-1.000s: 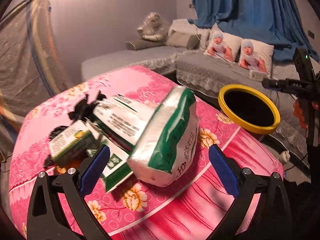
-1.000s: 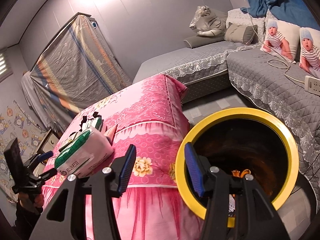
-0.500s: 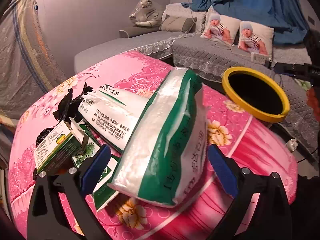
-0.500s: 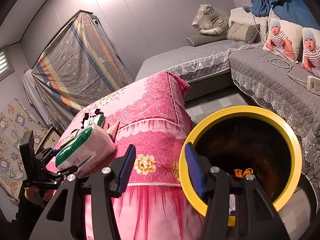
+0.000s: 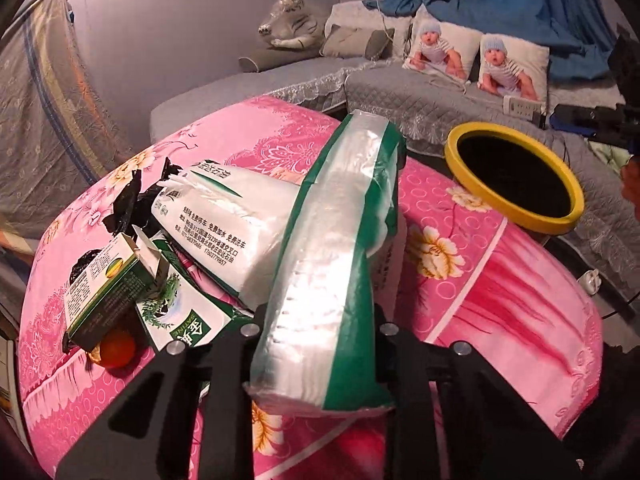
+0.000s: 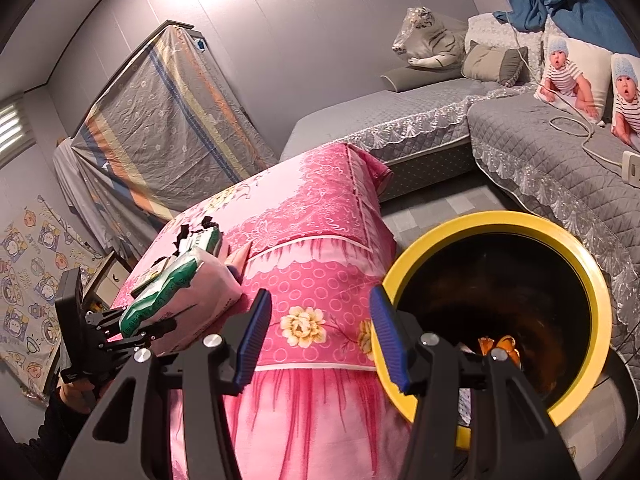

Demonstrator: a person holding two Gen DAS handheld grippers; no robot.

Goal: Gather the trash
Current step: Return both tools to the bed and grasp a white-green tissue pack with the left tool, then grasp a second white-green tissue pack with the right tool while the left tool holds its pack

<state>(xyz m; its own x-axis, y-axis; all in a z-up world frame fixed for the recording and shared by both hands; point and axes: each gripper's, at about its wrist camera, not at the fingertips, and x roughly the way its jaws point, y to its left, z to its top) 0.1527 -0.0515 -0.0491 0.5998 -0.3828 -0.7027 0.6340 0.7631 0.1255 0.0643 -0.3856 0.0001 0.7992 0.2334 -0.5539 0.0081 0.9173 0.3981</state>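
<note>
Now your left claw (image 5: 320,320) has just clamped the green-and-white plastic tissue pack (image 5: 332,264); your right claw (image 6: 316,338) stands apart, empty, beside the yellow-rimmed bin (image 6: 592,280).

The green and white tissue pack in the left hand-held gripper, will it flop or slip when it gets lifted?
The tissue pack is probably soft: its wrapper pinches in where the left hand-held gripper squeezes it. It likely sags at the far end. The glossy film may slip.
</note>
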